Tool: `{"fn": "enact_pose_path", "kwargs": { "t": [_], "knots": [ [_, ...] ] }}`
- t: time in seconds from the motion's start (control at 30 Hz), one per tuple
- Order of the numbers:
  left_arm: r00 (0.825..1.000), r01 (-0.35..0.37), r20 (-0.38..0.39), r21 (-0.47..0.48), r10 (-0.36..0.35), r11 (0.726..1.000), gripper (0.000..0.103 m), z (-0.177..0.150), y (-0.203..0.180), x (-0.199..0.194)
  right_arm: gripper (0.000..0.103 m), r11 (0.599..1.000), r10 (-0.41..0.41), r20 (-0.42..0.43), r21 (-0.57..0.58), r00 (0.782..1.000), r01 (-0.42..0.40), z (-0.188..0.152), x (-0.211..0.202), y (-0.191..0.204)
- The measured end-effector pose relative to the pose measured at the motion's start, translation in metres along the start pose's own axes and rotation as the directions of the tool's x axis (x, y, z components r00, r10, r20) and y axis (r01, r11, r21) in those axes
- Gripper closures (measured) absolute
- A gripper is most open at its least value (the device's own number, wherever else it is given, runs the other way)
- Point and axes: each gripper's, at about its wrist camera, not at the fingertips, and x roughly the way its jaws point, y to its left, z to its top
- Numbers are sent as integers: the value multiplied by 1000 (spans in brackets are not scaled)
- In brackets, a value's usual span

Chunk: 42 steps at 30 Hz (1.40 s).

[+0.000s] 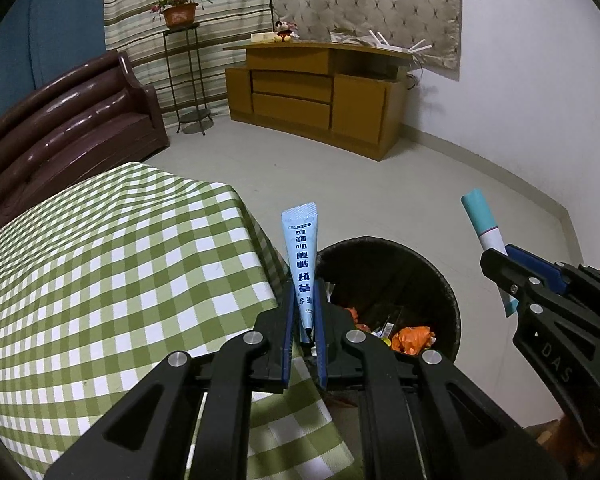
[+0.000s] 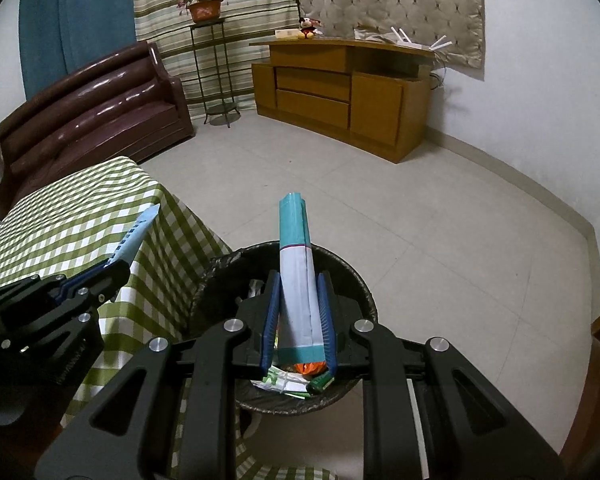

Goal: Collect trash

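My left gripper (image 1: 304,280) is shut on a pale blue tube (image 1: 300,252) with dark print, held upright at the table's corner, beside the bin's left rim. My right gripper (image 2: 299,280) is shut on a white and teal box (image 2: 296,264), held over the black trash bin (image 2: 356,280). The bin (image 1: 440,276) holds orange wrappers (image 1: 414,338) and other scraps. The right gripper (image 1: 500,268) with its box (image 1: 482,220) shows at the right of the left wrist view. The left gripper (image 2: 116,264) with the tube (image 2: 136,234) shows at the left of the right wrist view.
A table with a green checked cloth (image 1: 100,272) stands left of the bin. A brown sofa (image 1: 60,120), a plant stand (image 1: 186,76) and a wooden cabinet (image 1: 320,96) line the far wall. Pale tiled floor (image 2: 420,208) lies beyond the bin.
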Motion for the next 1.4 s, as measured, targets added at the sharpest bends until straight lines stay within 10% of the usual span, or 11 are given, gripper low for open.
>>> {"fn": "enact_pose_path", "kwargs": {
  "t": [0.57, 1.13, 1.4],
  "knots": [
    [1000, -6, -30, 9, 6, 1000, 76, 3, -6, 11, 82, 1000, -6, -23, 25, 1000, 6, 3, 16, -5],
    [1000, -7, -21, -7, 7, 1000, 59, 1, -2, 9, 60, 999, -24, -18, 41, 1000, 25, 1, 12, -7],
    [1000, -20, 7, -26, 21, 999, 34, -6, 6, -2, 45, 998, -45, -4, 48, 999, 45, -3, -1, -3]
  ]
}}
